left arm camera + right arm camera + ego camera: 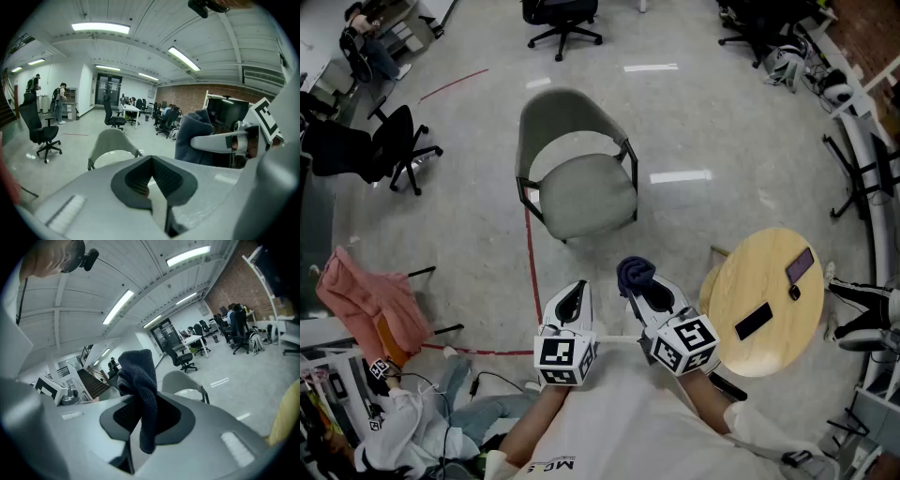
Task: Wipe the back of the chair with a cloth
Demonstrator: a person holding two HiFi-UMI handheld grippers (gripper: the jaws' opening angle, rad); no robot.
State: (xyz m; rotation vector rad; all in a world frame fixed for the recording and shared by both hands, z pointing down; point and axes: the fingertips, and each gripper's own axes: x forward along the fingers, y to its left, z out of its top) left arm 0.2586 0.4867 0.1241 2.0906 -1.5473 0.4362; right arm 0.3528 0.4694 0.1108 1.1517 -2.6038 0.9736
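The chair (577,173) stands out on the open floor ahead, seat toward the person and backrest on the far side, so nothing has been wiped yet. The dark blue cloth (635,274) is a bunched wad pinched in the right gripper (645,286), well short of the chair. The left gripper (573,298) has its jaws pressed together on nothing.

My worry is that the wad gets dragged out of the jaws on the backrest, or the chair scoots since nothing steadies it. There's plenty of bare floor all round the chair. The round table (750,352) sits just beside the right arm, so mind that elbow.
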